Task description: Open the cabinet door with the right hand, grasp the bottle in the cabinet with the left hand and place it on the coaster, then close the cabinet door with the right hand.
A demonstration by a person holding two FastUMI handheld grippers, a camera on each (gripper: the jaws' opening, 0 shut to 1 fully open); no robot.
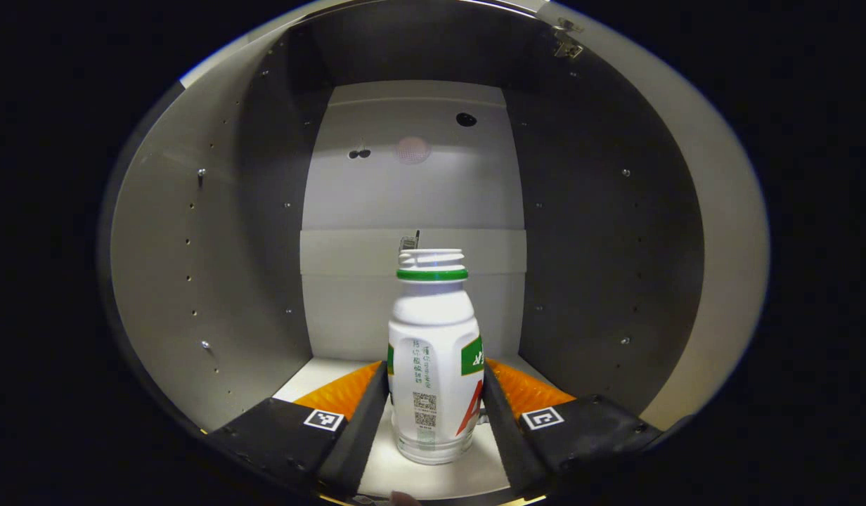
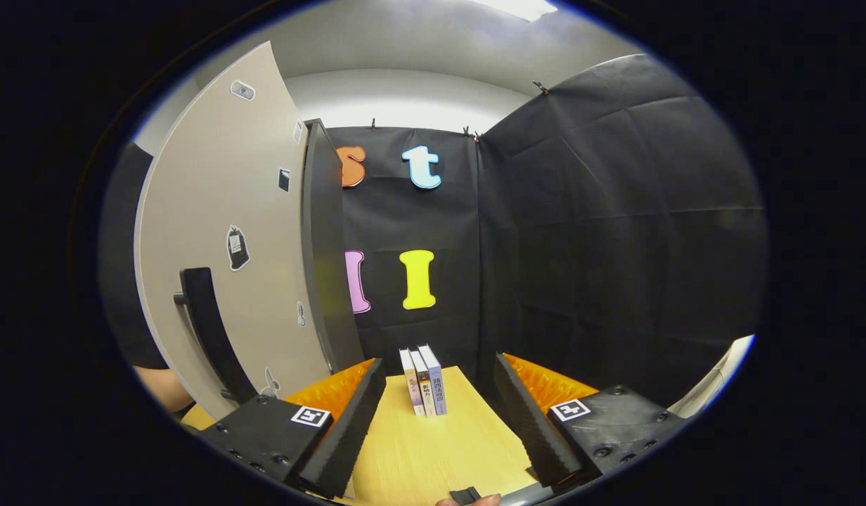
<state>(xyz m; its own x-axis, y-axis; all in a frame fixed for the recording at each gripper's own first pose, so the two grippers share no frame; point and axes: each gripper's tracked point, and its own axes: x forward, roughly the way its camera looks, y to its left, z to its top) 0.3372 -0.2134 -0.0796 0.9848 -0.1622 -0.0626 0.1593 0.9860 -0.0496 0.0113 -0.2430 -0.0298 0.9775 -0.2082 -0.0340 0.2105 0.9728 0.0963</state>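
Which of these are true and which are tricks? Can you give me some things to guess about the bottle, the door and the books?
1. The bottle stands upright inside the cabinet. True.
2. The bottle wears a red ring under its neck. False: the ring is green.
3. The left tool has one finger on each side of the bottle. True, though I cannot tell if both fingers press on it.
4. The cabinet door is closed. False: it is swung open, with its dark handle showing.
5. The right tool is holding a book. False: its fingers are apart with nothing between them; the books stand farther off on the yellow table.
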